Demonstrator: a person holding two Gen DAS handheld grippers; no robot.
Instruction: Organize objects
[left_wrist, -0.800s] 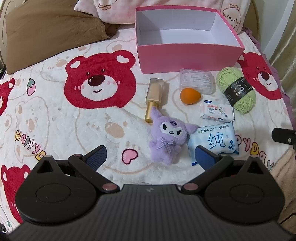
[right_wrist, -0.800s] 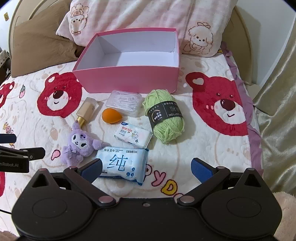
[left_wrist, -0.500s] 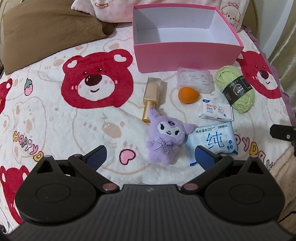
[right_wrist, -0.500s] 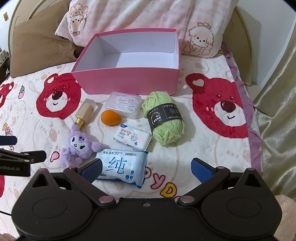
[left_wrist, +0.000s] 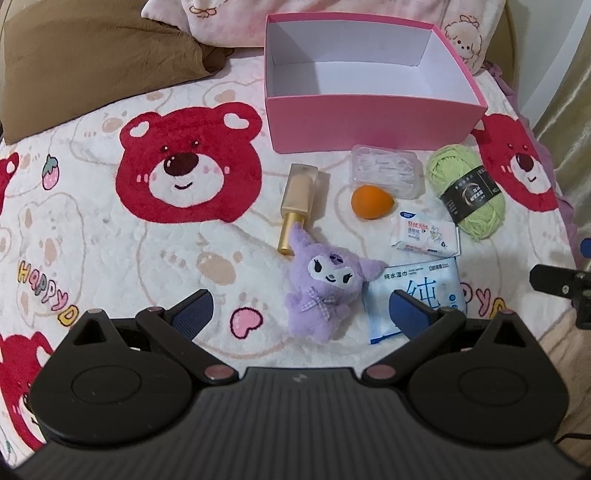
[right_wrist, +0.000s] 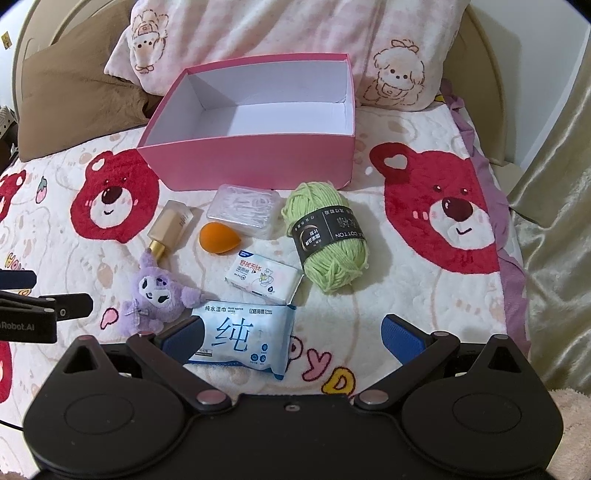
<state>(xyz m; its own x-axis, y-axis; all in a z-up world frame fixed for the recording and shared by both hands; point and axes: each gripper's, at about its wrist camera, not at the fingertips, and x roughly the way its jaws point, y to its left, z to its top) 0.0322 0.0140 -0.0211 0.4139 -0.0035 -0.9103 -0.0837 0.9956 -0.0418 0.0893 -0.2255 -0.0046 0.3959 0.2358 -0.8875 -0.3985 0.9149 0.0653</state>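
An empty pink box (left_wrist: 369, 122) (right_wrist: 251, 158) stands on the bed. In front of it lie a gold bottle (left_wrist: 297, 199) (right_wrist: 170, 229), a clear plastic case (left_wrist: 386, 173) (right_wrist: 243, 210), an orange sponge (left_wrist: 371, 202) (right_wrist: 218, 238), green yarn (left_wrist: 465, 190) (right_wrist: 327, 236), a small tissue pack (left_wrist: 424, 236) (right_wrist: 264, 278), a blue wipes pack (left_wrist: 417, 291) (right_wrist: 243, 332) and a purple plush (left_wrist: 325, 288) (right_wrist: 157, 295). My left gripper (left_wrist: 299, 314) is open, just before the plush. My right gripper (right_wrist: 293, 334) is open, over the wipes pack.
The bed has a white blanket with red bears (left_wrist: 184, 170). A brown pillow (left_wrist: 96, 62) and a pink pillow (right_wrist: 280, 33) lie behind the box. A curtain (right_wrist: 554, 221) hangs at the bed's right edge. The other gripper shows at the left edge of the right wrist view (right_wrist: 37, 310).
Both grippers have moved slightly forward toward the objects; the plush and wipes pack sit closer to the fingers. Both stay open. No object has moved.
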